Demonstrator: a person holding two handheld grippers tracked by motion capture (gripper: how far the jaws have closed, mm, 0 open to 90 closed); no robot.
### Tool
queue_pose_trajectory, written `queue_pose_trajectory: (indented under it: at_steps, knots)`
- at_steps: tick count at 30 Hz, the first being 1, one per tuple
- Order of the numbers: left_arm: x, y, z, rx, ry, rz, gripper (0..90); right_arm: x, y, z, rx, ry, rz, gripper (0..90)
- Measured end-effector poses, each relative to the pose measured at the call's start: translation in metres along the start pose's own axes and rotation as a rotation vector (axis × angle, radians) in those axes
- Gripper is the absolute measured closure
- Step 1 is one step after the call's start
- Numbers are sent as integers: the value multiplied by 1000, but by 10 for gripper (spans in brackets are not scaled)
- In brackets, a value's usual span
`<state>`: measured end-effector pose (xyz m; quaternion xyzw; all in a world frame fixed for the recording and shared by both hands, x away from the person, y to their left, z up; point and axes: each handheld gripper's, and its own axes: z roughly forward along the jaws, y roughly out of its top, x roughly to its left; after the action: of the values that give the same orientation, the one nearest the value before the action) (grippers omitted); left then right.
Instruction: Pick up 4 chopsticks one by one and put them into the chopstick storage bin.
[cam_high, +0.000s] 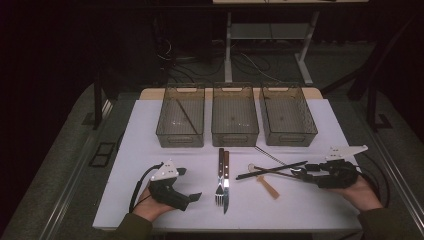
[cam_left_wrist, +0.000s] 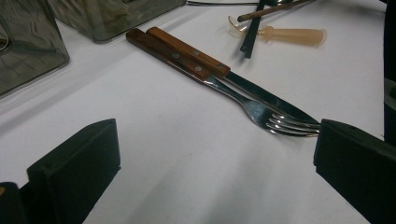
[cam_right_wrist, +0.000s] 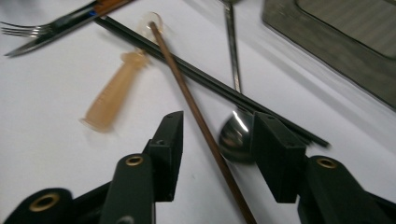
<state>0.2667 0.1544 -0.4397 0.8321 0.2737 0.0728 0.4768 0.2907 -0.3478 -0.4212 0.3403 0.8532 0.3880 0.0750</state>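
Note:
My right gripper rests low on the white table at the right. Its jaws are partly apart, with a brown chopstick running between them, untouched. The bowl of a metal spoon lies against the inner side of one jaw. Black chopsticks cross just beyond, and an amber plastic spoon lies to the side. My left gripper sits at the front left, wide open and holding nothing. A wooden-handled fork and knife lie side by side just ahead of it.
Three smoky clear bins stand in a row at the back of the table: left, middle, right. A thin stick lies in the left bin. Bare white table spreads ahead of the left gripper. Floor and desk legs lie beyond.

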Motion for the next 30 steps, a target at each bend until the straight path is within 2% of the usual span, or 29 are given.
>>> queue_pose_trajectory:
  at_steps: [3, 8, 14, 24, 30]
  knots:
    - [0, 0, 0, 0, 0, -1, 0, 4, 7, 7, 5, 26, -30, 585]
    - [0, 0, 0, 0, 0, -1, 0, 6, 15, 22, 44, 48, -76, 628]
    - [0, 0, 1, 2, -2, -2, 0, 3, 18, 36, 97, 48, -91, 662]
    - [0, 0, 1, 5, -2, -2, 0, 6, 21, 47, 138, 64, -146, 722]
    - [0, 0, 1, 6, -4, 1, 0, 7, 20, 50, 164, 68, -162, 758]
